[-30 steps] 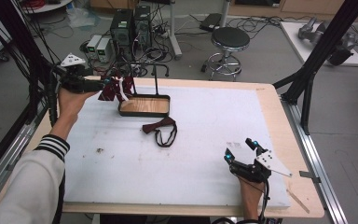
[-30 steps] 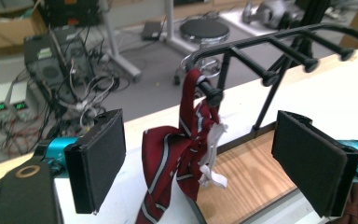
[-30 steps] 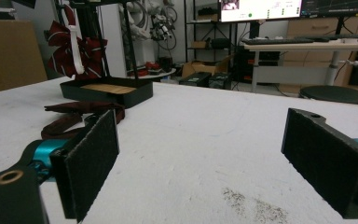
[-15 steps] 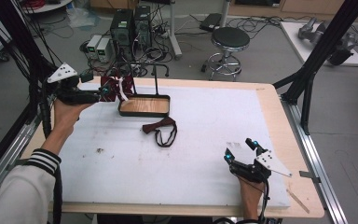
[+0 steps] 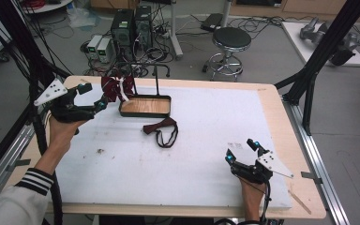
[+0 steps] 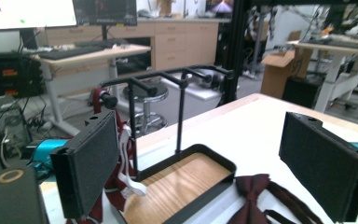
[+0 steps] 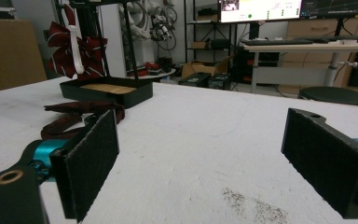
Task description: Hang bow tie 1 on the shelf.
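Note:
A black stand with a wooden tray base (image 5: 145,106) (image 6: 182,182) (image 7: 106,90) sits at the table's far left. A striped dark-red bow tie (image 5: 117,87) (image 7: 74,46) hangs from the stand's rail, with a white strap. Another dark-red bow tie (image 5: 161,130) (image 6: 256,191) (image 7: 77,114) lies flat on the white mat in front of the tray. My left gripper (image 5: 93,96) (image 6: 214,172) is held open above the table just left of the hanging tie, nothing between its pads. My right gripper (image 5: 243,151) (image 7: 214,163) rests open on the mat near the front right.
The white mat (image 5: 201,140) covers most of the wooden table (image 5: 281,122). A stool (image 5: 232,42) and computer towers (image 5: 131,26) stand on the floor beyond the far edge. Black frame posts (image 5: 323,56) rise at the right and left sides.
My left gripper has drawn back to the left from the hanging tie and now stands open, clear of it. The right gripper has not moved.

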Available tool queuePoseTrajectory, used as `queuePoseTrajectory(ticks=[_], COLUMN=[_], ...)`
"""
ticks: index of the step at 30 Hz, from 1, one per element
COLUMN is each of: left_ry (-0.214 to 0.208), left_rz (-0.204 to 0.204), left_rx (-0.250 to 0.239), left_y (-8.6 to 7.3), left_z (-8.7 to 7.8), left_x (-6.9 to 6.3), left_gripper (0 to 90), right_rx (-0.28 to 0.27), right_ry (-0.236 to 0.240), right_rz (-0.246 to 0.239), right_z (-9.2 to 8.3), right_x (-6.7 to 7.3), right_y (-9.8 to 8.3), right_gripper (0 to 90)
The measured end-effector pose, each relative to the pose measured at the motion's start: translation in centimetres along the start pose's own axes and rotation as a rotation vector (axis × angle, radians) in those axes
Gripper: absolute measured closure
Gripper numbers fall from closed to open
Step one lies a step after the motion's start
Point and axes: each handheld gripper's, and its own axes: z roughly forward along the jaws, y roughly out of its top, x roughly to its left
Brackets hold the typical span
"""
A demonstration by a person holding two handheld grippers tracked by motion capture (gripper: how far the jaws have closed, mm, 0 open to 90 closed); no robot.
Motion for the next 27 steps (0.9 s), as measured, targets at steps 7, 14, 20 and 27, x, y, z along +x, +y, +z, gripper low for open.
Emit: queuePoseTrajectory(ticks=[7, 14, 20, 27], left_ry=[-0.016, -0.022, -0.033, -0.028], left_rz=[0.007, 0.008, -0.005, -0.008], left_rx=[-0.026, -0.022, -0.042, -0.049], left_y=[-1.6, -5.0, -6.3, -6.4], left_z=[-1.3, -2.5, -3.4, -3.6], left_x=[-1.1, -2.6, -3.1, -2.9], left_gripper=[12.5, 12.5, 12.5, 12.5], right_rx=[0.001, 0.002, 0.002, 0.001], right_ry=[0.000, 0.000, -0.001, -0.001], right_rz=[0.003, 0.004, 0.004, 0.006], right_z=[0.0, -0.1, -0.1, -0.1], right_x=[0.0, 0.1, 0.1, 0.1], right_y=[0.0, 0.0, 0.0, 0.0], right_gripper=[10.2, 10.2, 10.3, 10.3])
